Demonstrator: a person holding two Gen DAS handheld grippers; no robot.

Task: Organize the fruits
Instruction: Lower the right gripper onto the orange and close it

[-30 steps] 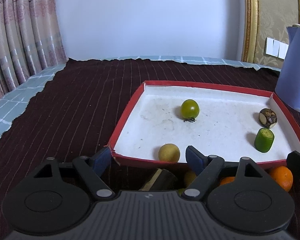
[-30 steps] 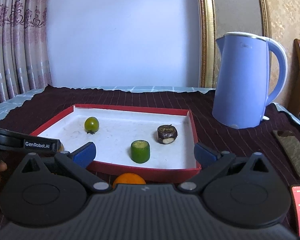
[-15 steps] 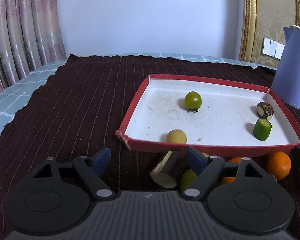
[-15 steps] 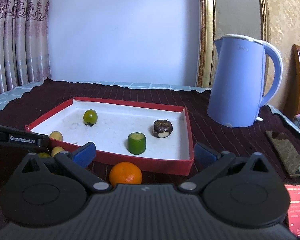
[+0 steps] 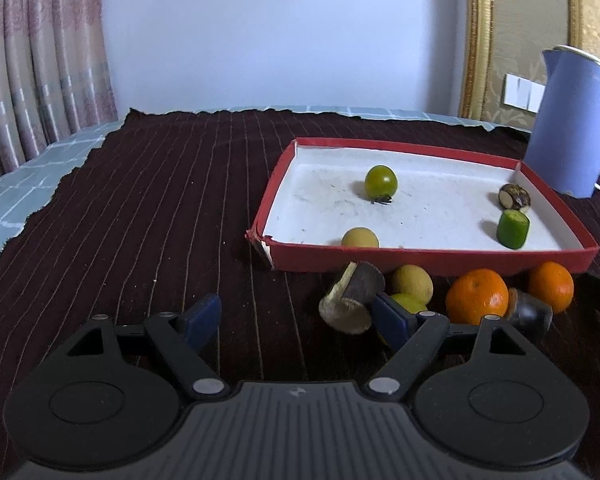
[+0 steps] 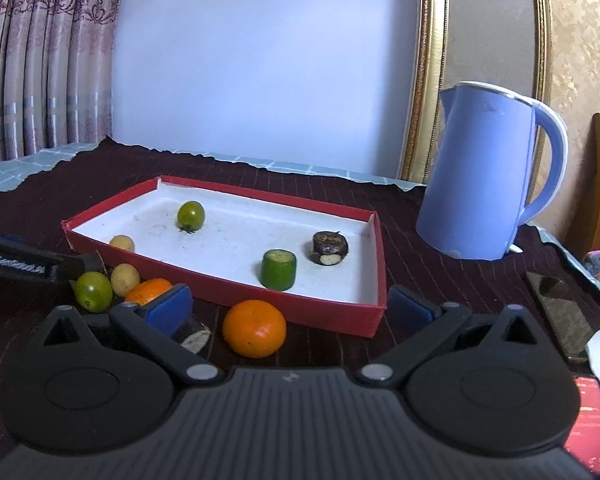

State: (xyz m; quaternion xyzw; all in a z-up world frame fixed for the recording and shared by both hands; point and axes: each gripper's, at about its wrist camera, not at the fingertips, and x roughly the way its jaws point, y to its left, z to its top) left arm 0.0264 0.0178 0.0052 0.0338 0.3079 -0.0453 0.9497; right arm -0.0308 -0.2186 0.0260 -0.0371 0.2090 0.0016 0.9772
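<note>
Just above dark cloth (image 5: 160, 220), left gripper (image 5: 296, 316) tilted down, jaws apart

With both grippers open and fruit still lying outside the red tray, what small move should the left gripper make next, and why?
Probably ease the left gripper rightward to centre on the brown cut stalk piece: its jaws stand open and empty, and the piece lies beside the right finger, outside the red tray.

Four fruits (image 5: 381, 180) in tray (image 5: 428, 258) (more outside).
</note>
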